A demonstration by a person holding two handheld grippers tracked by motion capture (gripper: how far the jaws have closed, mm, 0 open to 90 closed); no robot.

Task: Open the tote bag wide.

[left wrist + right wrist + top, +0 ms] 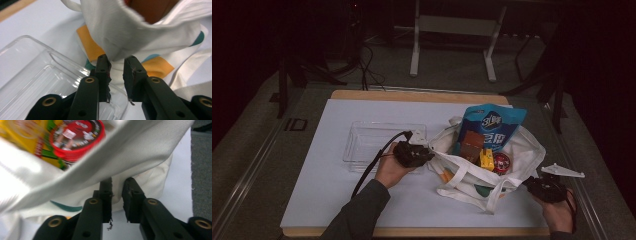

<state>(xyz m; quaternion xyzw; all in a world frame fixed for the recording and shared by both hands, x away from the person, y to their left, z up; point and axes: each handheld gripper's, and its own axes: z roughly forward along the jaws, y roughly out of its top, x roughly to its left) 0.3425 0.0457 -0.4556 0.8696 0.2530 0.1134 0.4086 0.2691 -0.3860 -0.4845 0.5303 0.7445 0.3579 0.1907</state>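
A white tote bag (522, 150) lies open at the right of the white board, with a blue snack packet (492, 125), a brown box (472, 142), a yellow pack (486, 159) and a red round tin (501, 162) inside. My left gripper (429, 154) is at the bag's left rim. In the left gripper view its jaws (115, 62) stand a little apart, and a fold of the bag (112, 30) hangs just at their tips. My right gripper (529, 183) is at the bag's near right rim, open (117, 183), with the bag cloth (120, 157) just above the tips and the red tin (76, 138) beyond.
A clear plastic tray (372, 142) sits left of the bag, under my left hand; its corner (30, 72) lies beside the left jaws. The white board (337, 200) rests on a wooden tabletop (412, 96). A white stand (414, 50) is on the floor behind.
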